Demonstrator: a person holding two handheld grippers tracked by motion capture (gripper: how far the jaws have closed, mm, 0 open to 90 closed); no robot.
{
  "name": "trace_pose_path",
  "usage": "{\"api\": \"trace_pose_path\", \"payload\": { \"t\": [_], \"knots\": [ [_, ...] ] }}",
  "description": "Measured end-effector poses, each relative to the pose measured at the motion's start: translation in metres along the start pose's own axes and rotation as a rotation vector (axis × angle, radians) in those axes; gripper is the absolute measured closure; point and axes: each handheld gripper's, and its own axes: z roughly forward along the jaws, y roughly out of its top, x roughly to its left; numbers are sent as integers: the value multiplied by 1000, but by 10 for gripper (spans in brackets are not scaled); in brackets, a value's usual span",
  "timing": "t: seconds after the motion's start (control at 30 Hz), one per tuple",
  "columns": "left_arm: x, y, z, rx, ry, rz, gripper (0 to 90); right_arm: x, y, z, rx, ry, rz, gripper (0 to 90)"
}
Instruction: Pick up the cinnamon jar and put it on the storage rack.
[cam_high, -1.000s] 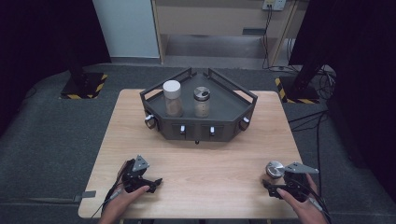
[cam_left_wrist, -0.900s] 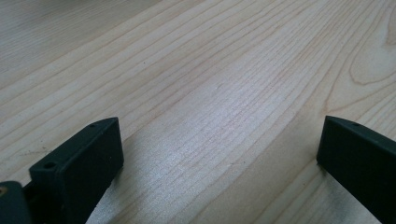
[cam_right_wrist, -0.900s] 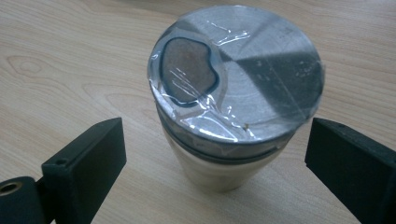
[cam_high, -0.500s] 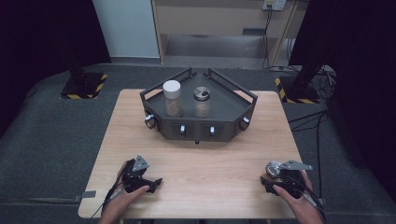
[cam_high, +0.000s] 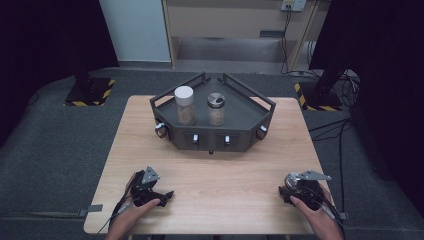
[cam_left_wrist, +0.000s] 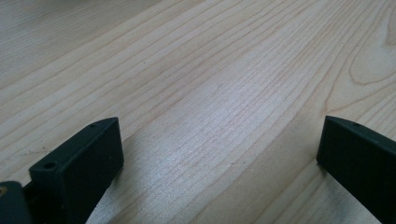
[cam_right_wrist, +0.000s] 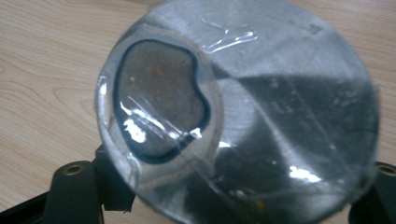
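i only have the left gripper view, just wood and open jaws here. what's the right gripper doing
observer: The right gripper has just been closing its jaws on a jar with a metal shaker lid, at the table's near right corner.
operator: ok, any other jars out
observer: Two, upright in a dark tray at the far middle of the table: a white-lidded jar beside a metal-lidded jar.
operator: and where am i relative to that tray
observer: The left gripper is low over the table's near left part, well apart from the tray.
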Motion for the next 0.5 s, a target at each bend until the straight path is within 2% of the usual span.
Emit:
{"api": "trace_pose_path", "payload": {
  "t": [0.5],
  "knots": [
    [0,0,0,0,0,0,0,5,-1,0,-7,-21,-9,311]
  ]
}}
